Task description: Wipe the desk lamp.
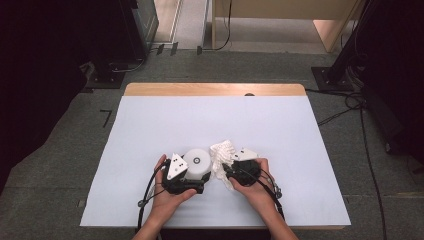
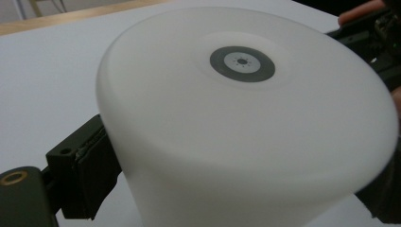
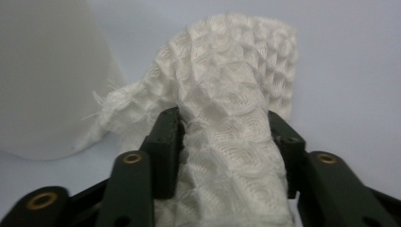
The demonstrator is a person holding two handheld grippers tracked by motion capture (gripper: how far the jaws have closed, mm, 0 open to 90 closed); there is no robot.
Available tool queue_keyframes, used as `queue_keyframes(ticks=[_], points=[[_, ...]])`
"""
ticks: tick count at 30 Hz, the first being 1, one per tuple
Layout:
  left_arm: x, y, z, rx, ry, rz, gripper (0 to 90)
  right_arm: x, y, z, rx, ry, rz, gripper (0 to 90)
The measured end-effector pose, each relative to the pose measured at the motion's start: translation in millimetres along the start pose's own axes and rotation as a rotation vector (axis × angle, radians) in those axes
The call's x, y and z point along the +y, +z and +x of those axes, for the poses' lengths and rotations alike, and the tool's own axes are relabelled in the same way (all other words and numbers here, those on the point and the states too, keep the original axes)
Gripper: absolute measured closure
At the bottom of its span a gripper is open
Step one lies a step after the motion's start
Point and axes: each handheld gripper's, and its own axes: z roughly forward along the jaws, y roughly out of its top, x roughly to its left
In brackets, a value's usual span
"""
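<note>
— So, where is the white cylinder [image 1: 197, 163] sitting?

— Near the front middle of the white table [image 1: 150, 125], upright, with a dark ring on its top face. The left gripper [image 1: 186, 181] has it clamped: in the left gripper view a black pad [image 2: 85, 165] presses against the cylinder's side.

— And the other one?

— The right gripper [image 1: 231, 170] is closed on the white waffle cloth [image 1: 222, 156]. In the right gripper view both pads squeeze a bunched fold of that cloth [image 3: 227, 109], which stands up between the jaws.

— How do cloth and cylinder sit relative to each other?

— The cloth lies just to the right of the cylinder, and its frayed edge reaches the cylinder's wall [image 3: 52, 85]. I cannot tell whether they truly touch.

— The hands?

— Each hand wraps its gripper body from below; the two grippers are close together.
</note>
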Motion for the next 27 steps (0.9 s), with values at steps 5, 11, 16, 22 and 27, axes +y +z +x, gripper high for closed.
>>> queue_keyframes(ticks=[5, 11, 16, 22, 27], points=[[-1.2, -1.3, 2.3, -0.009, 0.018, -0.017, 8.0, -1.1, 0.7, 1.5, 0.039, 0.005, 0.027, 77.8], [-0.4, -5.1, 22.7, -0.214, 0.055, -0.02, 8.5, 2.6, -15.9, -4.9, 0.096, 0.036, -0.083, 81.8], [-1.3, -4.9, 34.5, -0.291, -0.01, -0.031, 8.5, 15.1, -50.6, -3.3, 0.033, 0.05, -0.296, 81.6], [1.2, -0.8, 20.3, -0.316, 0.043, -0.014, 8.5, 16.9, -50.2, 20.3, -0.224, -0.082, -0.319, 81.4], [2.8, -0.8, 22.8, -0.306, 0.028, -0.004, 8.5, 16.0, -50.2, 28.2, -0.014, -0.114, -0.347, 80.9]])
